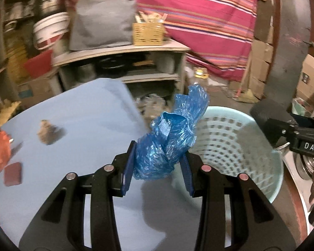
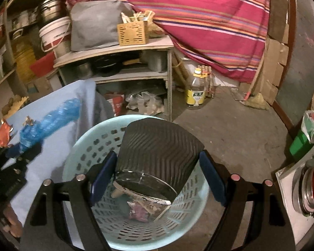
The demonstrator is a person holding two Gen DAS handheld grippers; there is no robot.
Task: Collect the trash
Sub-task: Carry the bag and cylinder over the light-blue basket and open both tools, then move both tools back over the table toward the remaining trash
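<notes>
My left gripper (image 1: 157, 167) is shut on a crumpled blue plastic bag (image 1: 169, 138) and holds it over the edge of the blue table (image 1: 73, 117), next to the pale green perforated basket (image 1: 240, 129). My right gripper (image 2: 157, 171) holds a black ribbed cup (image 2: 157, 156) between its fingers, tilted over the basket (image 2: 90, 146). Pink and brown wrappers (image 2: 140, 209) lie at the basket's bottom. In the right wrist view the left gripper (image 2: 16, 154) and blue bag (image 2: 50, 119) show blurred at left. The right gripper's body (image 1: 299, 140) shows at right in the left wrist view.
On the table lie an orange wrapper (image 1: 0, 152), a brown crumpled scrap (image 1: 48, 131) and a dark red packet (image 1: 12, 173). A shelf unit (image 2: 115, 62) stands behind. A yellow-labelled bottle (image 2: 195, 90) stands on the floor. A green bin (image 2: 303, 138) stands at right.
</notes>
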